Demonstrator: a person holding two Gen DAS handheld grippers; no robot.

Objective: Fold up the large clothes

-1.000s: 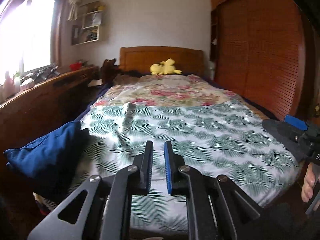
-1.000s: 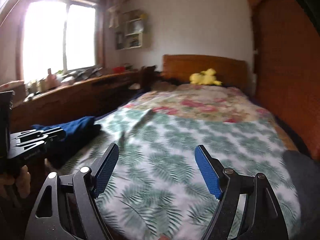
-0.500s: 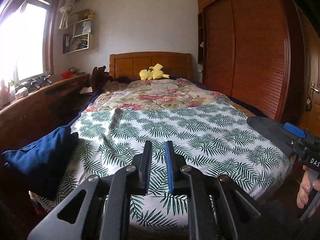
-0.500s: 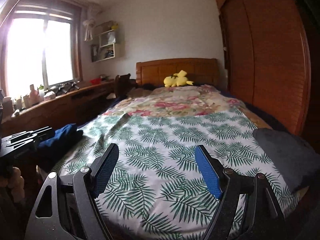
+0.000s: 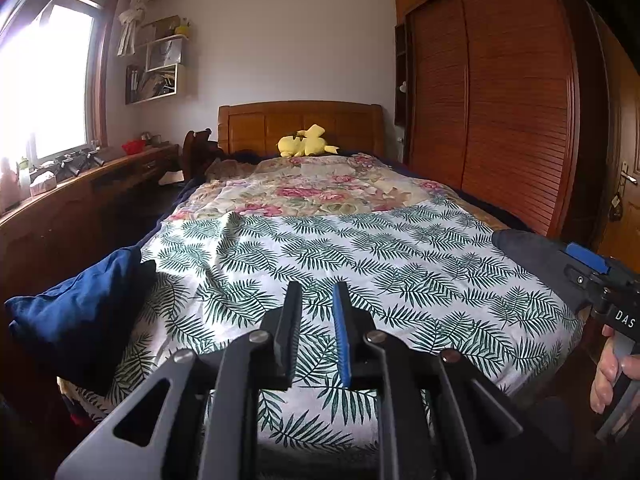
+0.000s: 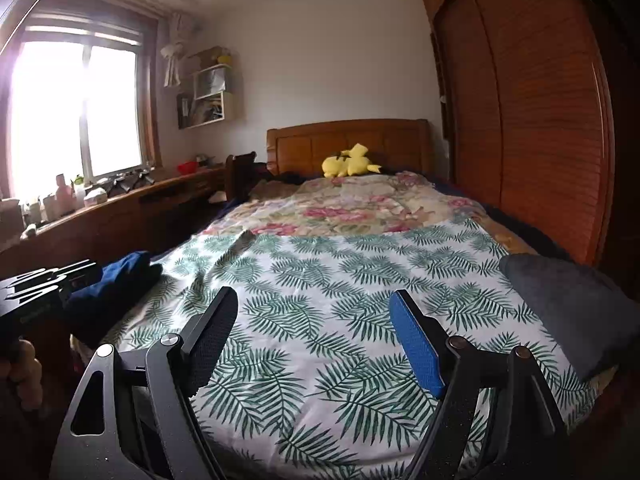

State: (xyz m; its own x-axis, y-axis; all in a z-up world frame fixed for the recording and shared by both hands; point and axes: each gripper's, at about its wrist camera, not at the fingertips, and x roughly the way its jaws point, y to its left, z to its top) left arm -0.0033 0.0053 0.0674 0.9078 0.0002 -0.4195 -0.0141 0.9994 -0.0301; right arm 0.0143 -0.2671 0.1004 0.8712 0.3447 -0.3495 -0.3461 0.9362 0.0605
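The left gripper [image 5: 317, 292] hangs above the foot of the bed [image 5: 360, 264], its fingers [image 5: 292, 320] parted by a narrow gap after just opening a little; nothing lies between them. The right gripper [image 6: 314, 312] hangs over the same end of the bed with its fingers [image 6: 416, 344] spread wide and holding nothing. A blue garment [image 5: 80, 304] lies bunched at the bed's edge, well to the left of the left gripper's fingers. A dark grey garment [image 6: 568, 312] rests on the opposite edge, to the right of the right gripper's fingers and apart from them. The palm-leaf sheet [image 6: 320, 280] lies spread flat ahead of both pairs of fingers, with a floral quilt [image 5: 312, 192] beyond it. A yellow plush toy [image 5: 306, 146] sits against the headboard. A hand [image 5: 612, 372] grips the right gripper's handle
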